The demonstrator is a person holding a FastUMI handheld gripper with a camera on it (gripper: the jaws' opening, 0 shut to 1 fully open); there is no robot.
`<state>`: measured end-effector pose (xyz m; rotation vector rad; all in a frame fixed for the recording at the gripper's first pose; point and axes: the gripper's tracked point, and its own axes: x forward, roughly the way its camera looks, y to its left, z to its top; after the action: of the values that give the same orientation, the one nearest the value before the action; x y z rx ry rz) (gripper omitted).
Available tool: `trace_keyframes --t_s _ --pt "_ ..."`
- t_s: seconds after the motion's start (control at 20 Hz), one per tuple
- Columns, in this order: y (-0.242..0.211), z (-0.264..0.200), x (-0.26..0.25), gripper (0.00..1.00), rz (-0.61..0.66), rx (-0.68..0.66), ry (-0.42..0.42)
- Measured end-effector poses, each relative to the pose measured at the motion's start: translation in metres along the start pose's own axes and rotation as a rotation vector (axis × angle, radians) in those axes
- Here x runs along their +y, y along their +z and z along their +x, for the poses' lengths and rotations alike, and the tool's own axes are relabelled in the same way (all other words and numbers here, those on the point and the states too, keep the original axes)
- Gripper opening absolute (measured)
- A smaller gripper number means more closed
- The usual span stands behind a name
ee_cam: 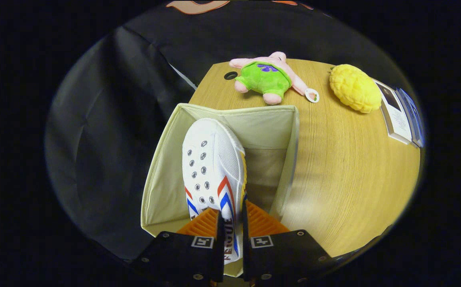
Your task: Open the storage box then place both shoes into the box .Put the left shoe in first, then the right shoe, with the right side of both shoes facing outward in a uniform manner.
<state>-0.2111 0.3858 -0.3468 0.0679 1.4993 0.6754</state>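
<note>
gripper: the gripper (230,239) is at the near side of the box, its two fingers clenched on the heel part of the white shoe, one finger on each side of it, with only a narrow gap that the shoe fills.
shoe: a white canvas shoe (213,167) with metal eyelets and red and blue stripes on the side; it has no laces that i can see. the toe points away from the fingers, toward the far wall of the box. it hangs over the open box, more to the left part of the opening; whether its sole touches the bottom i cannot tell.
storage box: a pale cream fabric box (290,159), open at the top, standing at the left edge of the table. the space inside to the right of the shoe is free.
table: a light wooden table (346,167) with a round cable hole near the far corner.
plush toy: a pink plush toy with green shorts (268,77) lies on the table beyond the box, with a small round tag beside it.
yellow toy: a yellow bumpy soft toy (354,87) lies to the right of the plush toy, apart from it.
books: some flat books or booklets (399,113) lie at the right edge of the table, near the yellow toy.
</note>
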Motion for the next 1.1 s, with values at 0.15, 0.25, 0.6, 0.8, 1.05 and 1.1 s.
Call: trace_keyframes --t_s 0.15,0.25,0.6,0.8,1.05,1.1 --pt "0.000 -0.005 -0.002 0.25 0.029 -0.003 -0.043" --pt "0.004 -0.006 -0.001 0.27 0.032 -0.012 -0.069" --pt "0.019 -0.048 0.004 0.61 0.075 -0.112 0.000" --pt "0.053 -0.093 -0.027 0.86 0.056 -0.264 -0.019" --pt "0.090 -0.164 -0.071 0.98 0.017 -0.485 -0.070" --pt "0.097 -0.178 -0.079 0.98 0.011 -0.528 -0.087"
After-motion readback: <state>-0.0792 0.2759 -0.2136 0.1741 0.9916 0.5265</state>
